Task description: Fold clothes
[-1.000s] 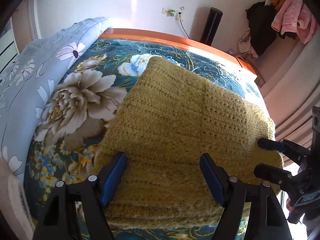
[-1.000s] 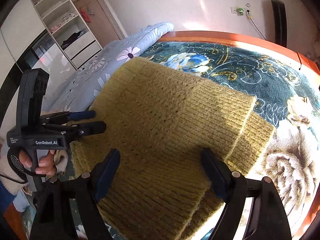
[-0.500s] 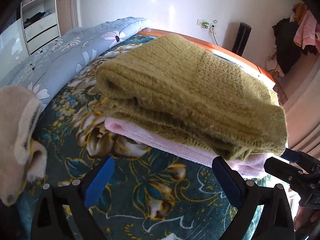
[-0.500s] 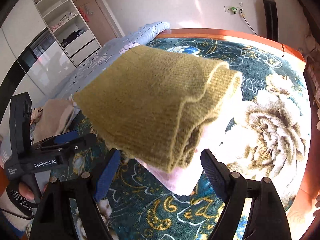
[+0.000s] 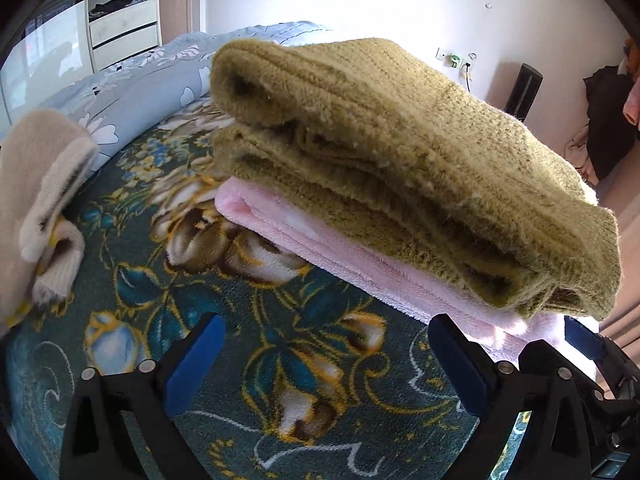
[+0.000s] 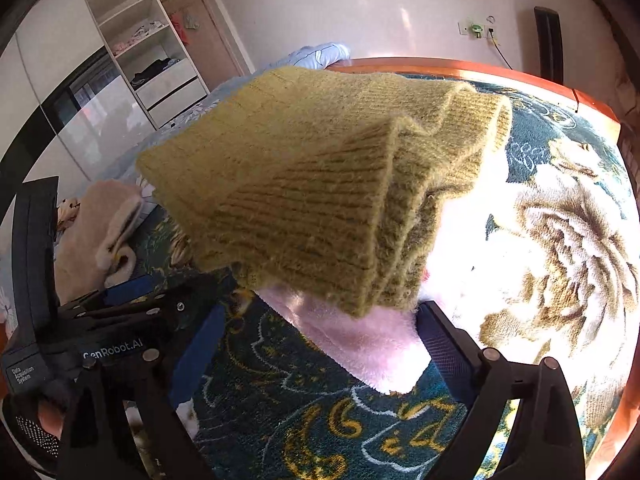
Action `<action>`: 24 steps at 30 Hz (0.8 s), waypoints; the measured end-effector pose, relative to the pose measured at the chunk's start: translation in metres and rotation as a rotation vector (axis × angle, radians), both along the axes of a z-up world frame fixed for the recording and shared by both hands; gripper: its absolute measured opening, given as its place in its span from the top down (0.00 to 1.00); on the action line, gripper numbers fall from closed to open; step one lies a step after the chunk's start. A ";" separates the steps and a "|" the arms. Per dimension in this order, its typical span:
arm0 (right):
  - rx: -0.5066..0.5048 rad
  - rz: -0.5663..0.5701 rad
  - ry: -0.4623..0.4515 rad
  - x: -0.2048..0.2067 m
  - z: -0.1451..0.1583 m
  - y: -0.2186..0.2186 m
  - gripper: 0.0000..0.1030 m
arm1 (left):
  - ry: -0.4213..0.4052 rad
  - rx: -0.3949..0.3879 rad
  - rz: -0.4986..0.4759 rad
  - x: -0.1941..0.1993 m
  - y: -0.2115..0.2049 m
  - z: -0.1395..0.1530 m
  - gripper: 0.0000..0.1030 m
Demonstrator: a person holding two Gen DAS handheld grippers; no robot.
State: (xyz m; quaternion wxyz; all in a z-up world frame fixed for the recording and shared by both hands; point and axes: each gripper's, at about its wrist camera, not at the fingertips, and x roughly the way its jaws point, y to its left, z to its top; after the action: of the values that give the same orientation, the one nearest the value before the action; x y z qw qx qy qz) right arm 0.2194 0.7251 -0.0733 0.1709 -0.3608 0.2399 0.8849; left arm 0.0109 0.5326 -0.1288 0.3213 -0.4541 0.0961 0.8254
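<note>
We see the folded sweater (image 5: 400,160) stacked on a pink towel (image 5: 360,264) on the floral blanket (image 5: 224,320), with bare blanket on our near side and a beige garment (image 5: 40,200) off left. Sun glare washes out the towel's right edge. Compared with a second ago, both the left gripper (image 5: 324,364) and right gripper (image 6: 320,344) have dropped low before the stack, each wide apart and holding nothing.
</note>
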 end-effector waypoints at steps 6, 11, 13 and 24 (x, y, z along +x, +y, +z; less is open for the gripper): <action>0.042 -0.022 0.020 0.000 -0.007 -0.004 0.05 | 0.025 -0.001 -0.003 0.001 -0.004 -0.012 0.00; 0.072 -0.058 0.022 0.002 -0.010 -0.010 0.05 | 0.027 0.016 0.010 0.004 -0.006 -0.016 0.00; 0.066 -0.091 0.018 0.006 -0.014 -0.011 0.05 | 0.040 0.018 0.010 0.007 -0.007 -0.017 0.00; 0.026 -0.166 -0.018 0.020 -0.036 -0.013 0.05 | 0.071 0.022 0.025 0.018 -0.012 -0.019 0.00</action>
State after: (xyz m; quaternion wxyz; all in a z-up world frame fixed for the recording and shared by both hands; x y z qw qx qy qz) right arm 0.2398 0.7120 -0.1089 0.2506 -0.3453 0.2558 0.8675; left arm 0.0286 0.5210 -0.1474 0.3124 -0.4222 0.0927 0.8459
